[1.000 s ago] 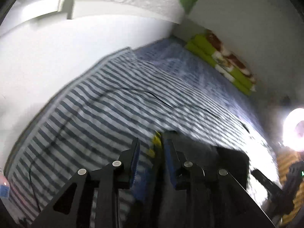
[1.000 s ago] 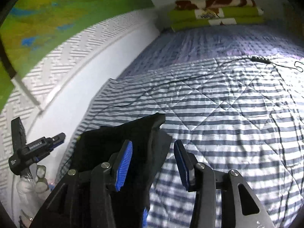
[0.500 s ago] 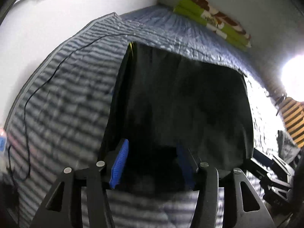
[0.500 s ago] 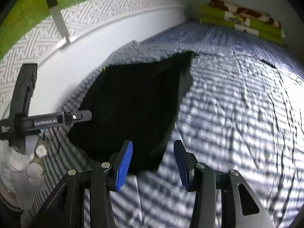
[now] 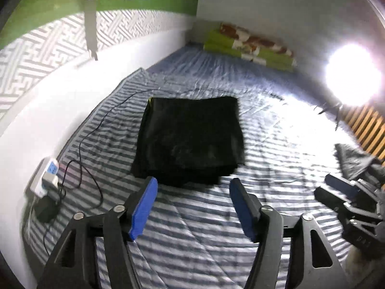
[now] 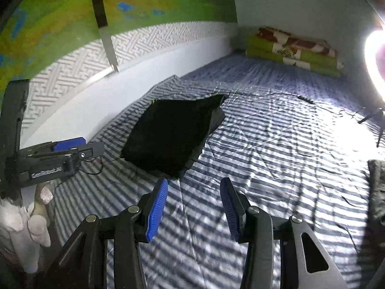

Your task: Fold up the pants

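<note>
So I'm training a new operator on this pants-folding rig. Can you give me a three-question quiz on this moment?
1. True or false: the left gripper is clamped on the black pants.
2. Multiple choice: the pants lie on A) a wooden floor, B) the striped bedspread, C) a chair.
3. Fill in: the black cable on the bedspread runs to a ____ by the wall.

Key
1. False. Its jaws stand open and short of the pants, as do those of the right gripper.
2. B. They lie folded into a compact stack.
3. Power strip.
</note>
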`<act>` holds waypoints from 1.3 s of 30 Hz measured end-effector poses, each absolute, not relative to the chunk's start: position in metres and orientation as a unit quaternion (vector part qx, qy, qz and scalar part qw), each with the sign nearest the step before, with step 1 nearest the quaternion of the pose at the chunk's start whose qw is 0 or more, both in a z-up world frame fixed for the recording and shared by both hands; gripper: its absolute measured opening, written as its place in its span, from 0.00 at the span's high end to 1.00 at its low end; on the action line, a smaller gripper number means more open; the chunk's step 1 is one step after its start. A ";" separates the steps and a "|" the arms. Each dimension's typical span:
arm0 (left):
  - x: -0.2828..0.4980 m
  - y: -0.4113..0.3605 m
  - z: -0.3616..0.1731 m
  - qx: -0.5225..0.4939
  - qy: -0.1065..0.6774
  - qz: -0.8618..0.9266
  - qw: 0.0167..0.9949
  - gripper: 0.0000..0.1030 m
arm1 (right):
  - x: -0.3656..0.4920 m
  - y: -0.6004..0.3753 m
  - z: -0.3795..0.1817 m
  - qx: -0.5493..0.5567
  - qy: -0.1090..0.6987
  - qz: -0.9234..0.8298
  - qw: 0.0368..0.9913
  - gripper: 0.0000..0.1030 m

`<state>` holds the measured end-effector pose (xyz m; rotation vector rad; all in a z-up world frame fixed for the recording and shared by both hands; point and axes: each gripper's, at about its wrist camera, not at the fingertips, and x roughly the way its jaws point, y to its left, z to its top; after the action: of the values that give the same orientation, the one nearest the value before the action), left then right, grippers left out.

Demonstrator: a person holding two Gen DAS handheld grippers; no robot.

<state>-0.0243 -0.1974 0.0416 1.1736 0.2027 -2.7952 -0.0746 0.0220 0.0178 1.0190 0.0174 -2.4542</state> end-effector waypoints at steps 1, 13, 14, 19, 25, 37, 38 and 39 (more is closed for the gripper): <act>-0.016 -0.194 0.048 0.380 0.070 -0.921 0.054 0.28 | -0.067 0.027 0.024 0.369 0.005 -0.898 0.239 0.59; 0.088 -0.125 0.092 0.336 0.050 -0.939 0.054 0.03 | 0.033 0.083 0.064 0.320 0.015 -0.920 0.226 0.44; 0.091 -0.120 0.090 0.330 0.050 -0.941 0.055 0.03 | 0.037 0.086 0.064 0.317 0.013 -0.921 0.225 0.43; 0.093 -0.107 0.081 0.303 0.068 -0.948 0.066 0.00 | 0.047 0.096 0.062 0.305 0.008 -0.928 0.214 0.41; 0.066 -0.110 0.052 0.333 0.066 -0.938 0.071 0.00 | 0.032 0.091 0.038 0.320 0.022 -0.924 0.207 0.41; 0.038 -0.127 0.016 0.358 0.057 -0.928 0.089 0.01 | 0.000 0.065 0.024 0.326 0.032 -0.922 0.204 0.41; 0.038 -0.128 0.017 0.351 0.054 -0.930 0.098 0.01 | 0.000 0.064 0.023 0.327 0.030 -0.922 0.207 0.41; 0.036 -0.129 0.017 0.347 0.050 -0.931 0.105 0.01 | 0.000 0.063 0.021 0.330 0.031 -0.920 0.209 0.41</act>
<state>0.0364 -0.1287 0.0168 1.0222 0.1469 -2.7423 0.0001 0.0630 0.0213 0.9177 0.0876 -2.5601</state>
